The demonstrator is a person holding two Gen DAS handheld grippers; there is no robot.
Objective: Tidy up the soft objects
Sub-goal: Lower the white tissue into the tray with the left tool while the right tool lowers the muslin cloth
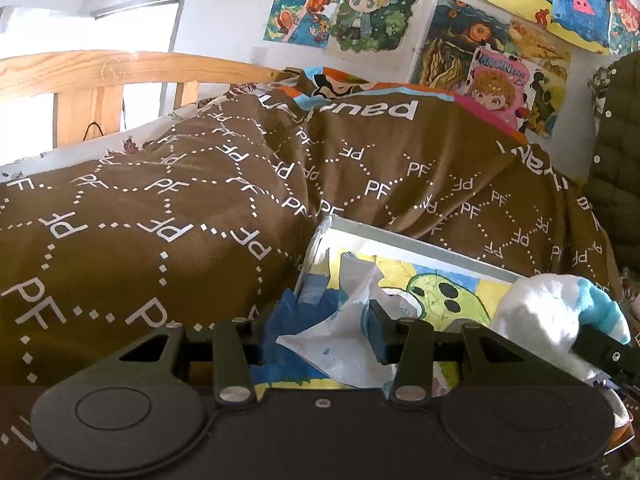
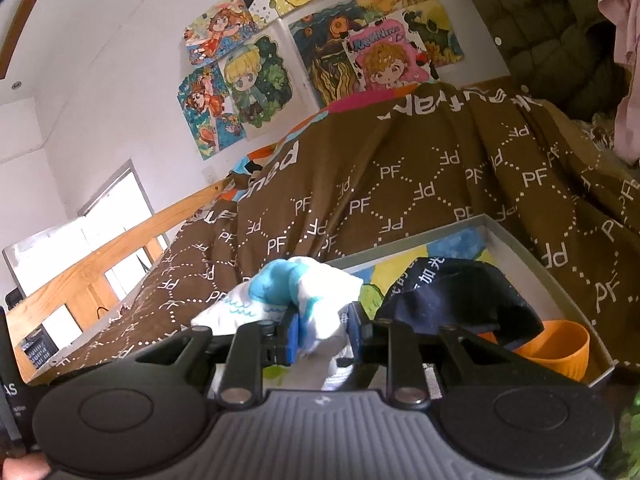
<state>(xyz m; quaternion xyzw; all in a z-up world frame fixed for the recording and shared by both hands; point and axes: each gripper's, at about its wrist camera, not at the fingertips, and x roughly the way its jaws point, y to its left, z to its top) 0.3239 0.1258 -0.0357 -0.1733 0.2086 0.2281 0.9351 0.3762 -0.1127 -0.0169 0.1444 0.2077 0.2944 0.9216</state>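
Note:
A shallow grey-rimmed box (image 1: pixel 400 236) (image 2: pixel 520 248) with a colourful drawing on its floor lies on a brown blanket. Over its near left part, my left gripper (image 1: pixel 326 330) is shut on a crumpled white cloth (image 1: pixel 340 312) with small blue marks. My right gripper (image 2: pixel 322 334) is shut on a white sock with a light blue toe (image 2: pixel 304 288), held over the box's near edge. That sock (image 1: pixel 552 312) and part of the right gripper (image 1: pixel 604 350) show at the right of the left wrist view. A dark navy cloth with white characters (image 2: pixel 452 296) lies in the box.
An orange cup (image 2: pixel 556 346) sits in the box's right corner, partly under the navy cloth. The brown PF-patterned blanket (image 1: pixel 160 208) is heaped around the box. A wooden bed rail (image 1: pixel 88 76) runs behind, drawings (image 1: pixel 372 12) cover the wall, and an olive quilted jacket (image 1: pixel 618 128) hangs at the right.

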